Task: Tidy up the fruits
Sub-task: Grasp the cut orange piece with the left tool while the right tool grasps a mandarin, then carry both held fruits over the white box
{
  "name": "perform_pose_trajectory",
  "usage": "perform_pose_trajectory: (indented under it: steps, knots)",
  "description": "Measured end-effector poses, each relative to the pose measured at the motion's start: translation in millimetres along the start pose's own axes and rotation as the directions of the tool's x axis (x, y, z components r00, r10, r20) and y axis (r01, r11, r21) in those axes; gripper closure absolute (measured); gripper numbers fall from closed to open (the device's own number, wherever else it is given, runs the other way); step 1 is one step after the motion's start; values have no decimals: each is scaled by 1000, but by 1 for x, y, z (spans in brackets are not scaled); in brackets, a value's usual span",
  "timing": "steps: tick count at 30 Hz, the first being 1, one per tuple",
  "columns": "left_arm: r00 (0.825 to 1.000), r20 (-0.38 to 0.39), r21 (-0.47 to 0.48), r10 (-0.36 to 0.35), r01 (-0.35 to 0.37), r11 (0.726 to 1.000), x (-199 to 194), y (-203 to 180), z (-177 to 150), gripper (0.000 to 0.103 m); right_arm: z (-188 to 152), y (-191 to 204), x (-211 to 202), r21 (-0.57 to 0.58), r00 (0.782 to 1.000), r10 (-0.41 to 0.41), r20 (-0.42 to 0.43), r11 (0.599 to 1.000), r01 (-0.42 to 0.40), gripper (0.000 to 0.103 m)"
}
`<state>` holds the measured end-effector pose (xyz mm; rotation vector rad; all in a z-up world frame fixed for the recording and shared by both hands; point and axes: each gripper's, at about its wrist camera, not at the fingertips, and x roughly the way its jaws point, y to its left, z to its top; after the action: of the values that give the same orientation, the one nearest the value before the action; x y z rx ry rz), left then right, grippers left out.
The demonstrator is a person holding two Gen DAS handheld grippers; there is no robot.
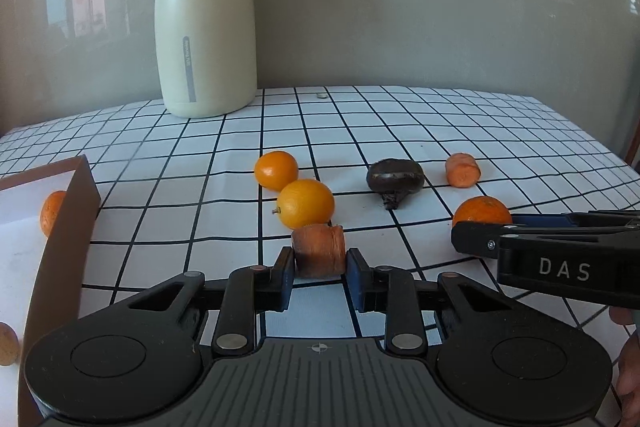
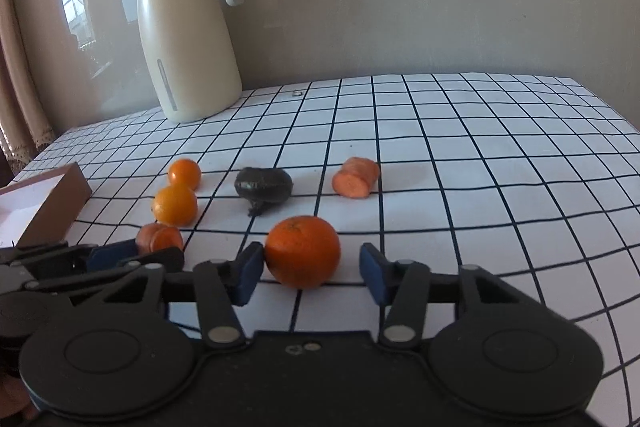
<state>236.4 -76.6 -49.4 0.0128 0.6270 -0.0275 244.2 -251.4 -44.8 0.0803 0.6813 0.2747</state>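
Observation:
My left gripper (image 1: 320,269) is shut on a carrot chunk (image 1: 319,251) resting on the checked tablecloth; it also shows in the right wrist view (image 2: 160,238). My right gripper (image 2: 311,273) is open around a tangerine (image 2: 303,250), its left pad touching the fruit, its right pad apart. The tangerine also shows in the left wrist view (image 1: 482,211). Two small oranges (image 1: 306,203) (image 1: 276,170) lie just beyond the held carrot. A dark chestnut-like piece (image 1: 395,177) and a second carrot chunk (image 1: 463,169) lie farther back.
A brown box (image 1: 66,211) with a white inside stands at the left and holds a tangerine (image 1: 52,213). A cream thermos jug (image 1: 206,23) stands at the back left by the wall. A round brown object (image 1: 8,343) lies at the left edge.

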Motion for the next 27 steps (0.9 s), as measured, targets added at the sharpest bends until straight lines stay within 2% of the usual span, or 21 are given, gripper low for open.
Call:
perform_pose_trajectory:
  steps: [3, 5, 7, 17, 22, 27]
  knots:
    - [1000, 1, -7, -4, 4, 1000, 2, 1, 1, 74, 0, 2, 3, -13, 1000, -8, 1, 1000, 8, 60]
    - [1000, 3, -12, -1, 1, 1000, 3, 2, 2, 74, 0, 3, 3, -16, 1000, -7, 6, 1000, 7, 63]
    - [1000, 5, -25, -1, 1, 1000, 4, 4, 3, 74, 0, 4, 3, -15, 1000, 3, 5, 1000, -3, 70]
    - [1000, 14, -34, -3, 4, 999, 8, 8, 6, 75, 2, 1, 1, -5, 1000, -27, 15, 1000, 27, 71]
    - [999, 35, 20, 7, -8, 1000, 0, 3, 3, 75, 1, -3, -2, 0, 999, -48, 20, 999, 48, 71]
    - [999, 45, 28, -8, 6, 1000, -14, 7, 4, 75, -2, -4, -16, -5, 997, -71, 42, 997, 71, 71]
